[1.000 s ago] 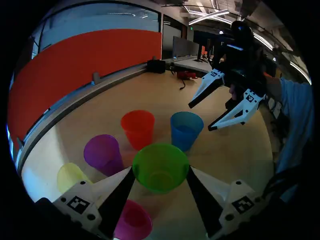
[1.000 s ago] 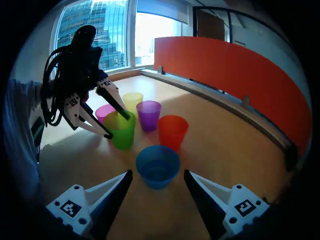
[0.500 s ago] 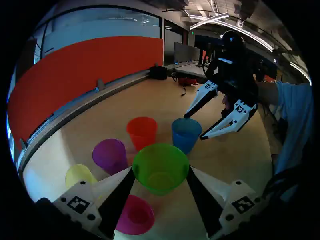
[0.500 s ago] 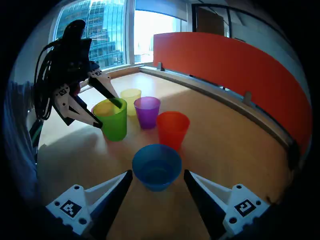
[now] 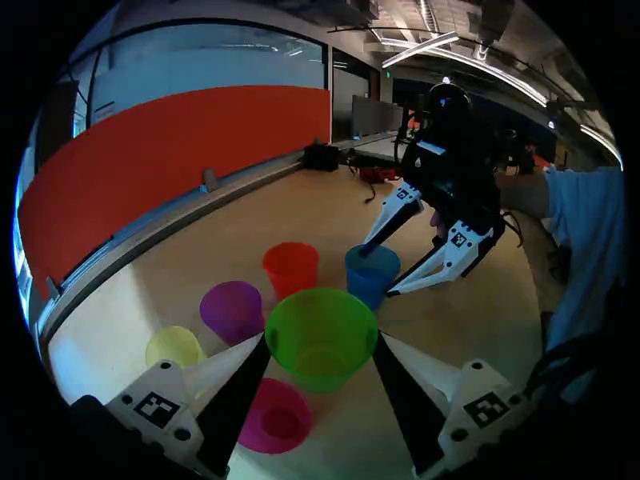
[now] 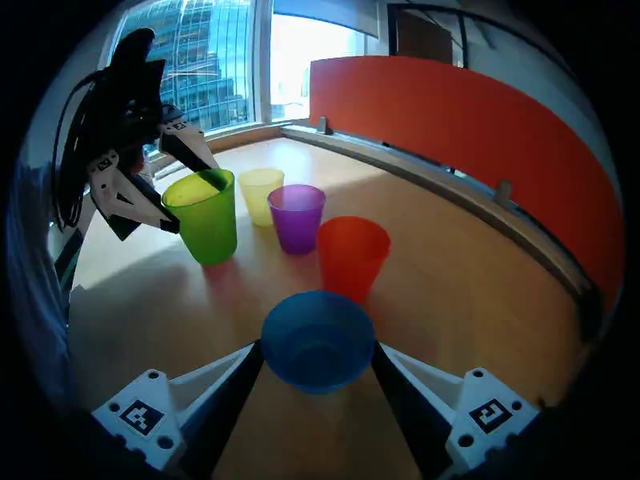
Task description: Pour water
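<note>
My left gripper (image 5: 320, 338) is shut on a green cup (image 5: 320, 344), held above the wooden table (image 5: 472, 320). In the right gripper view that green cup (image 6: 202, 220) hangs at the left in the left gripper (image 6: 194, 206). A blue cup (image 6: 318, 340) with water in it sits between the fingers of my right gripper (image 6: 317, 346), which is open and straddles it closely. Seen from the left gripper view, the blue cup (image 5: 370, 282) stands on the table with the right gripper (image 5: 378, 270) around its rim.
An orange cup (image 5: 290, 268), a purple cup (image 5: 232, 308), a yellow cup (image 5: 176, 348) and a pink cup (image 5: 272, 416) stand close together on the table. An orange partition (image 5: 160, 152) runs along the far edge. A person's sleeve (image 5: 588, 232) is at the right.
The left gripper has lifted the green cup higher off the table. The right gripper has moved forward until its fingers flank the blue cup, their gap unchanged.
</note>
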### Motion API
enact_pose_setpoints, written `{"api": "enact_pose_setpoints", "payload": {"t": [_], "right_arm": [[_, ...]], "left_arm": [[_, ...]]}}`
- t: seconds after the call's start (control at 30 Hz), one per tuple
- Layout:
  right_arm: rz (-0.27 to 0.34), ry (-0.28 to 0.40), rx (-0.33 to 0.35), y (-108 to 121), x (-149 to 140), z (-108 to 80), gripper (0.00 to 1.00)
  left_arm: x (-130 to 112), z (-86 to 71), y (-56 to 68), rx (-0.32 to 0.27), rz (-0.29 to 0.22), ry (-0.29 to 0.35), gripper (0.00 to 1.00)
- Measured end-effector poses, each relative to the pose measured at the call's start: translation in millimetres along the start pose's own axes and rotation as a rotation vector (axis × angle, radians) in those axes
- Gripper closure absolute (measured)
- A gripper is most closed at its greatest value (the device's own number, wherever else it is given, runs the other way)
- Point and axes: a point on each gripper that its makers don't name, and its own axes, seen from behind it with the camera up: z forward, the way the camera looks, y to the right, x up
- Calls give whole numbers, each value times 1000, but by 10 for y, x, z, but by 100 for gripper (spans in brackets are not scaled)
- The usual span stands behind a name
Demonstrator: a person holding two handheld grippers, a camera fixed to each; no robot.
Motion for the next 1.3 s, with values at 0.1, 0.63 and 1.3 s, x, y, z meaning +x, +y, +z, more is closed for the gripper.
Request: {"api": "enact_pose_setpoints", "payload": {"t": [0.1, 0.63, 1.3], "right_arm": [[-4, -2, 0, -8, -1, 40, 0], [-13, 0, -29, 32, 23, 65, 10], [-10, 152, -66, -78, 552, -256, 9]], "left_arm": [[19, -53, -6, 4, -1, 11, 13], [68, -216, -10, 11, -8, 49, 12], [270, -526, -73, 56, -26, 151, 13]]}}
